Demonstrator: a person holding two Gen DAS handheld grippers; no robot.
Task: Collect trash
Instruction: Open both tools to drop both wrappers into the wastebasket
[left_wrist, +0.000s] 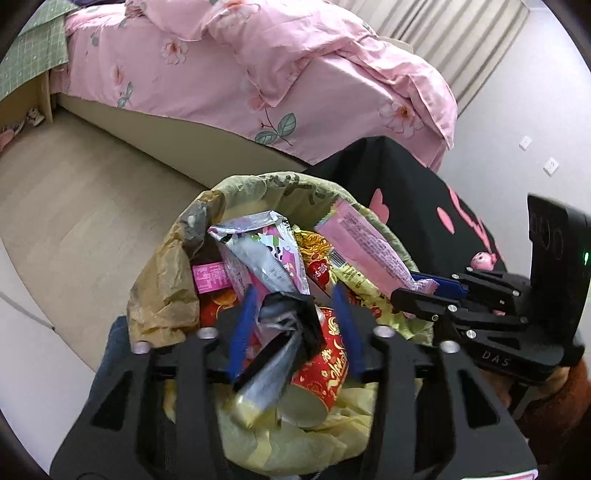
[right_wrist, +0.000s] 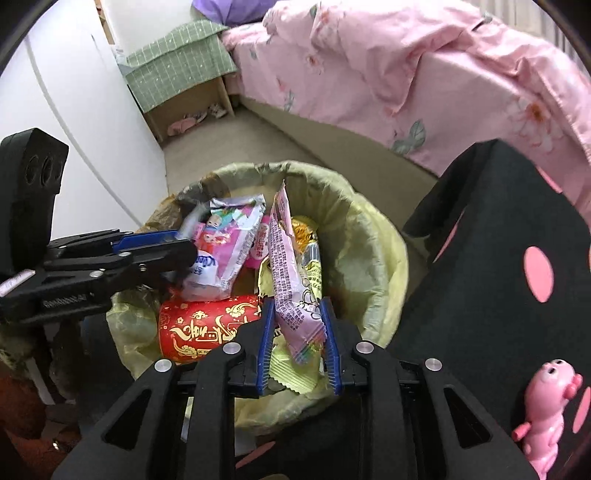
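Observation:
A round bin (left_wrist: 280, 181) (right_wrist: 295, 168) lined with a yellow-green bag is filled with snack wrappers and a red paper cup (left_wrist: 332, 365) (right_wrist: 207, 325). My left gripper (left_wrist: 293, 325) (right_wrist: 184, 245) hangs over its near side. A crumpled silver and black wrapper (left_wrist: 284, 332) lies between the blue fingers with a gap on each side, resting on the cup. My right gripper (right_wrist: 299, 343) (left_wrist: 410, 288) reaches in from the right. A long pink wrapper (right_wrist: 288, 280) (left_wrist: 365, 247) stands on end between its fingers, leaning into the heap; the pads do not press on it.
A bed with a pink floral duvet (left_wrist: 258, 55) (right_wrist: 406, 74) runs behind the bin. A black stool with pink spots (right_wrist: 498, 240) (left_wrist: 424, 192) stands right beside it, with a pink pig toy (right_wrist: 550, 406) on top. A green-covered nightstand (right_wrist: 177, 70) and white doors (right_wrist: 74, 92) are at the left.

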